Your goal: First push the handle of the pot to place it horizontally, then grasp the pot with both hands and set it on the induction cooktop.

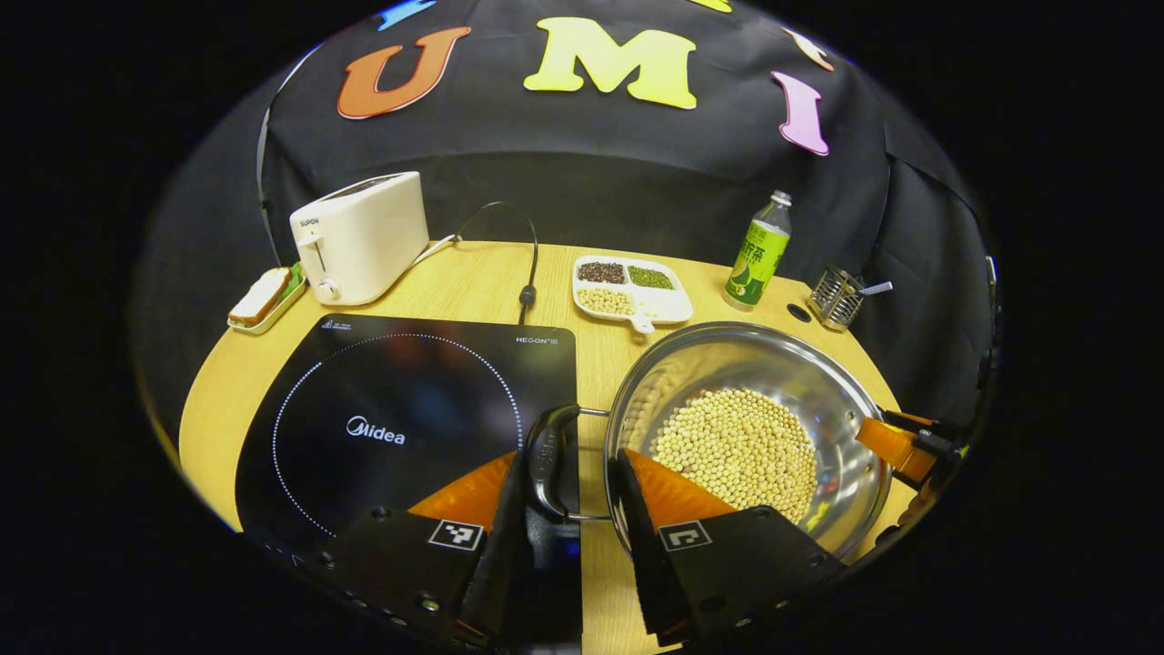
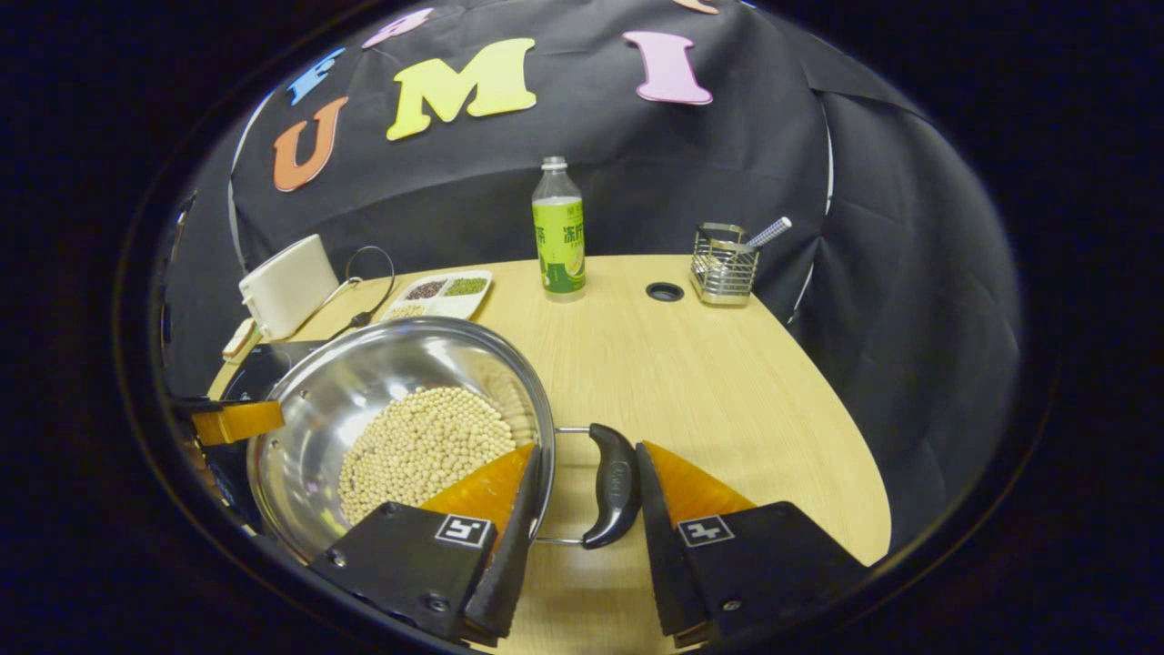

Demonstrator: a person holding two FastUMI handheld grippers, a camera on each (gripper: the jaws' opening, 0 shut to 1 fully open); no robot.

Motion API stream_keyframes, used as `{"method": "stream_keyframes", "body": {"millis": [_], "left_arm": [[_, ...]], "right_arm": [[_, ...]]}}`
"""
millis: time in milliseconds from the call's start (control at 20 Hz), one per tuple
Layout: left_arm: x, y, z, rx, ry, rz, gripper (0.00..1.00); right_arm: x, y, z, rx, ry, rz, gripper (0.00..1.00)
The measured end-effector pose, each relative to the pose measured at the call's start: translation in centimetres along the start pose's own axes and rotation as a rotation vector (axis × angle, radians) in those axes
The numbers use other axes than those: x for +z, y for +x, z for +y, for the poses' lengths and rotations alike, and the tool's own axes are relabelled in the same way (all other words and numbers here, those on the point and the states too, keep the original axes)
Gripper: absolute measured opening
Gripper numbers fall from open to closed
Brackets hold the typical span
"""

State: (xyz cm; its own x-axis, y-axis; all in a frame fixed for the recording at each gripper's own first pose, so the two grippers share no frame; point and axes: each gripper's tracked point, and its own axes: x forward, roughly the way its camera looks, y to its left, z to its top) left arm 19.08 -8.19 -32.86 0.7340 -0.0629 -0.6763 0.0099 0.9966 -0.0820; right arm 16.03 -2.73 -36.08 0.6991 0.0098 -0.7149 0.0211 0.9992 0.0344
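Left gripper (image 1: 571, 491) open astride pot's left handle (image 1: 546, 462); right gripper (image 2: 587, 496) open astride right handle (image 2: 611, 487). Pot (image 1: 741, 428) of beans on table (image 2: 709, 382), beside induction cooktop (image 1: 400, 428). Beyond: toaster (image 1: 359, 236), bottle (image 2: 557, 232)

This is a staged kitchen corner set up inside a recording booth, not a real home. A rounded wooden table (image 1: 473, 273) stands against a draped black cloth wall (image 1: 637, 182). Kitchen goods sit on the table: an induction cooktop (image 1: 400, 428) at near left, a white toaster (image 1: 359, 236) with a sandwich in a tray (image 1: 265, 298) at far left, a divided dish of beans (image 1: 630, 289), a green drink bottle (image 2: 557, 232) and a wire utensil holder (image 2: 723, 266) at far right.
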Motion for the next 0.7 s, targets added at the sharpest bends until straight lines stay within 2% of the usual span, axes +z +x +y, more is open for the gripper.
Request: {"method": "stream_keyframes", "body": {"millis": [350,700], "left_arm": [[1.8,-3.7,-0.8,0.002,0.019,-0.067,0.55],[6.8,-9.2,-1.5,-0.021,0.054,-0.197,0.55]], "right_arm": [[2.0,-3.9,-0.2,0.004,-0.029,-0.047,0.6],[6.5,-9.7,0.1,0.011,-0.004,-0.11,0.59]]}}
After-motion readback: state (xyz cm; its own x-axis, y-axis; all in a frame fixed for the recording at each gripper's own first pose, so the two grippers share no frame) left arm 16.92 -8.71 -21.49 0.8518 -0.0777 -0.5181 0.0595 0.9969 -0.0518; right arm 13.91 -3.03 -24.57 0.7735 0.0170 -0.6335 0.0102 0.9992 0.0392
